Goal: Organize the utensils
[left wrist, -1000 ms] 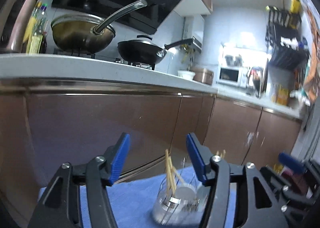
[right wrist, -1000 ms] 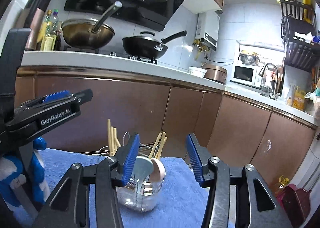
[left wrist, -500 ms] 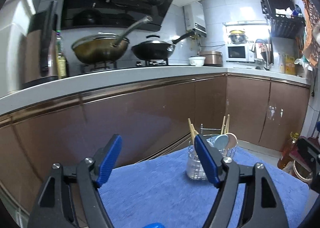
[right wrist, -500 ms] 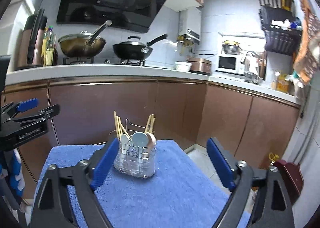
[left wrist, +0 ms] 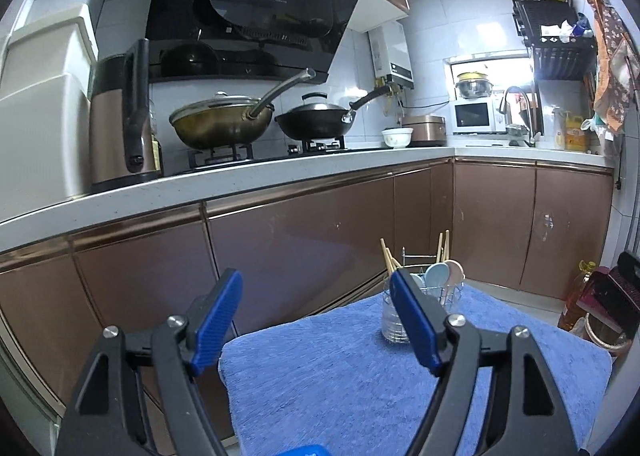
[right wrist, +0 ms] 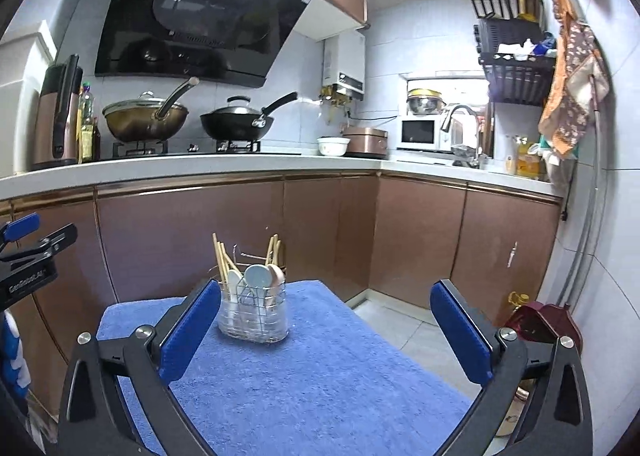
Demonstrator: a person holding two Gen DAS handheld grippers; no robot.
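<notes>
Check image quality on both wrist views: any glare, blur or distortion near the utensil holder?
Left wrist: sharp, window blown out, countertop bowed by the fisheye, utensil holder partly behind a finger pad. Right wrist: sharp, utensil holder unobstructed and evenly lit, soft shadow on the blue towel, dark vignette corners.

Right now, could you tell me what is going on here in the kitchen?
A person holds two grippers over a blue towel. The left gripper and right gripper both have open jaws and hold nothing. The utensil holder stands on the towel with chopsticks and spoons upright inside.
</notes>
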